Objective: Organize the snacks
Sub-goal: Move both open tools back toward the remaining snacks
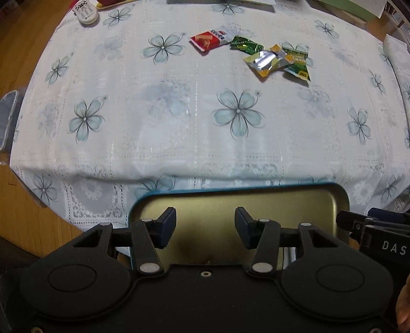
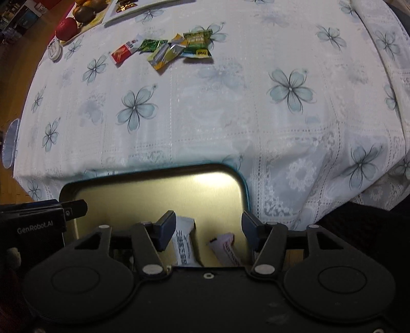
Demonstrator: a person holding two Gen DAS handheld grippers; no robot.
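A teal-rimmed tin with a gold inside (image 1: 320, 205) (image 2: 153, 194) lies below the table's near edge, under both grippers. My left gripper (image 1: 205, 225) hangs over it, open, with nothing between its fingers. My right gripper (image 2: 208, 229) is open too, above a white snack bar (image 2: 183, 246) and a pink packet (image 2: 226, 249) that lie in the tin. Far across the flowered tablecloth (image 1: 179, 115) sits a cluster of snacks: a red packet (image 1: 208, 40) (image 2: 124, 52), a green one (image 1: 246, 45) (image 2: 151, 45), a silver-yellow one (image 1: 264, 62) (image 2: 164, 57) and a green-yellow one (image 1: 297, 60) (image 2: 198, 42).
A round white container (image 1: 85, 14) (image 2: 54, 52) sits at the far left corner. A plate of fruit with a red apple (image 2: 66, 29) stands beyond it. Wooden floor (image 1: 25, 38) shows at the left. The table's near edge drops off just past the tin.
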